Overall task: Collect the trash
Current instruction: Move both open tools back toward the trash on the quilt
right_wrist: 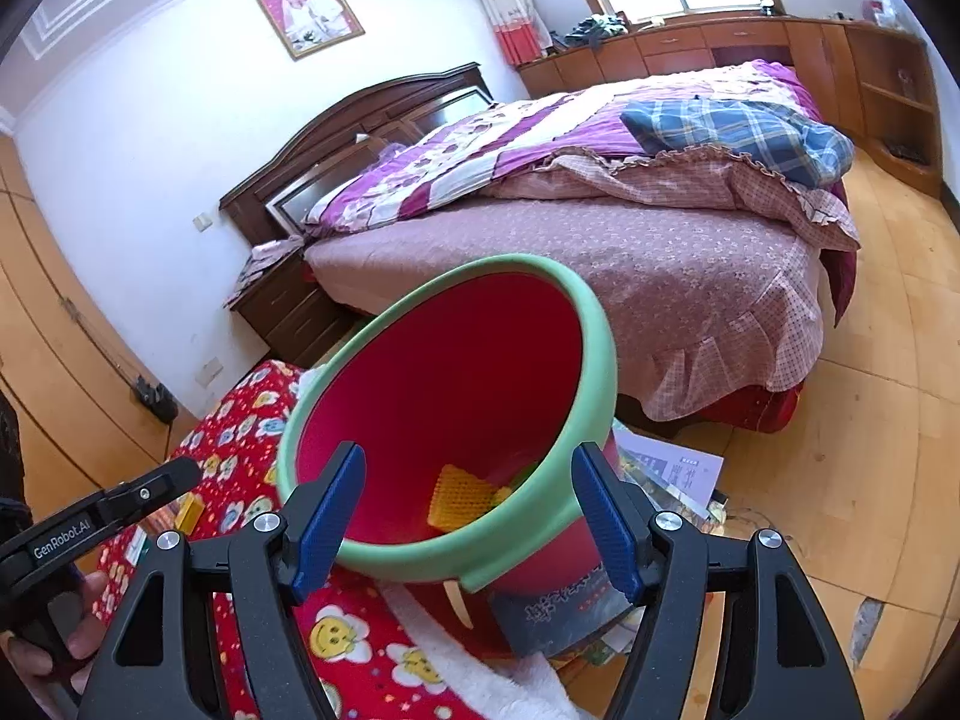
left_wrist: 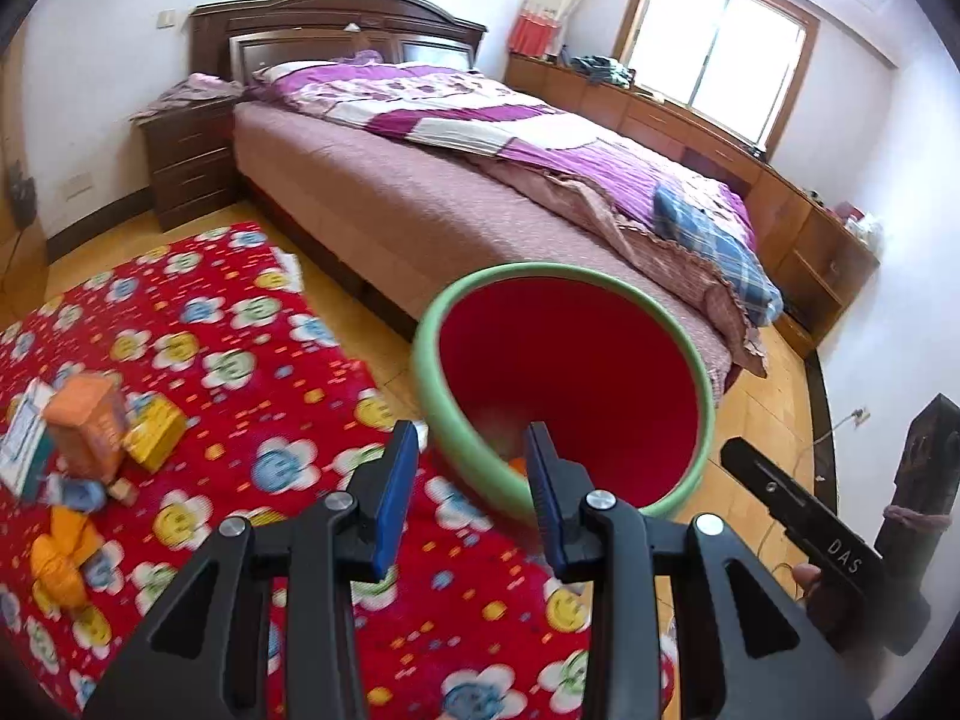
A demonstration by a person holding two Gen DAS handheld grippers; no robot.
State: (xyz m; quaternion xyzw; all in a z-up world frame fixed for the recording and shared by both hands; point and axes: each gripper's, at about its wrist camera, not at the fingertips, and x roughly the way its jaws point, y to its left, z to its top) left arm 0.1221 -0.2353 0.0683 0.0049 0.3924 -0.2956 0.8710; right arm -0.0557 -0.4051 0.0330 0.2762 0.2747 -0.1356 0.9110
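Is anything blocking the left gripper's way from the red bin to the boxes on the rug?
Nothing visible. The left gripper, open and empty, sits at the green-rimmed red plastic bin; the orange and yellow cardboard boxes lie across bare red flowered rug.

You have one red bin [left_wrist: 570, 384] with a green rim, centre frame, and two boxes, orange [left_wrist: 87, 426] and yellow [left_wrist: 155, 431], at left.
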